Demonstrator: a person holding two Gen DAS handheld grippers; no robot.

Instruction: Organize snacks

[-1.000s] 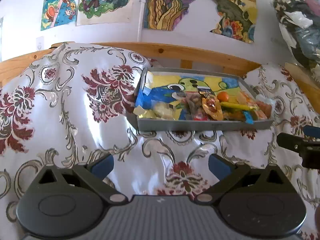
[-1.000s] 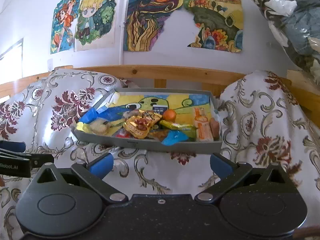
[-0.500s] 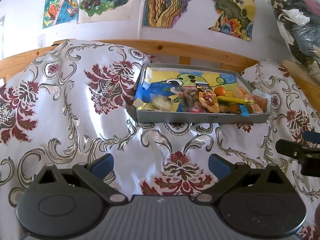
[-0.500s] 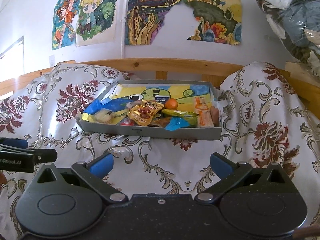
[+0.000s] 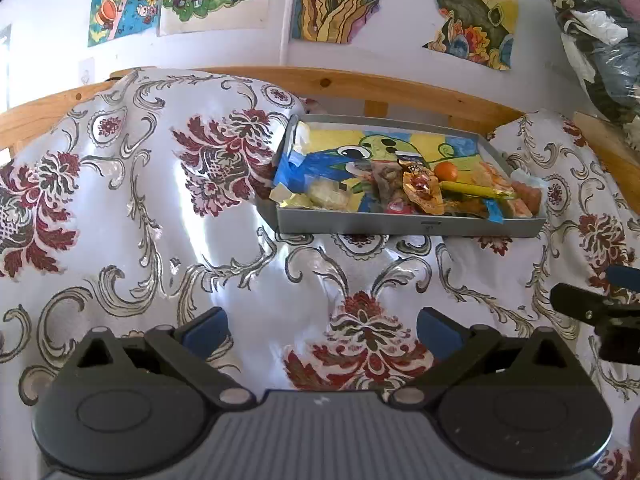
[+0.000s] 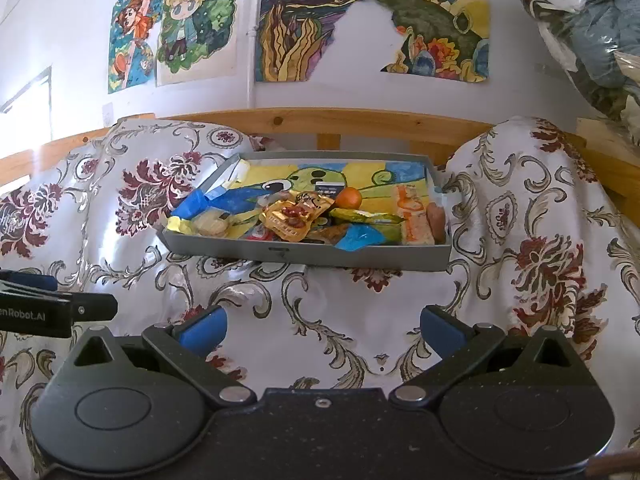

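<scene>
A grey tray with a cartoon-painted floor rests on the floral cloth ahead of both grippers. Several snacks lie in its near half: an orange foil packet, a small orange fruit, a blue wrapper, a yellow-green bar and a pale biscuit pack. My left gripper hangs open over the cloth, well short of the tray. My right gripper is open too, with nothing between its fingers.
White cloth with red flowers drapes over humps on both sides of the tray. A wooden rail and a wall with posters stand behind. Bagged clothes pile up at the upper right. Each gripper shows at the edge of the other's view.
Both grippers have drawn back from the tray, which now looks smaller and farther. More cloth shows in front. Both stay open.
</scene>
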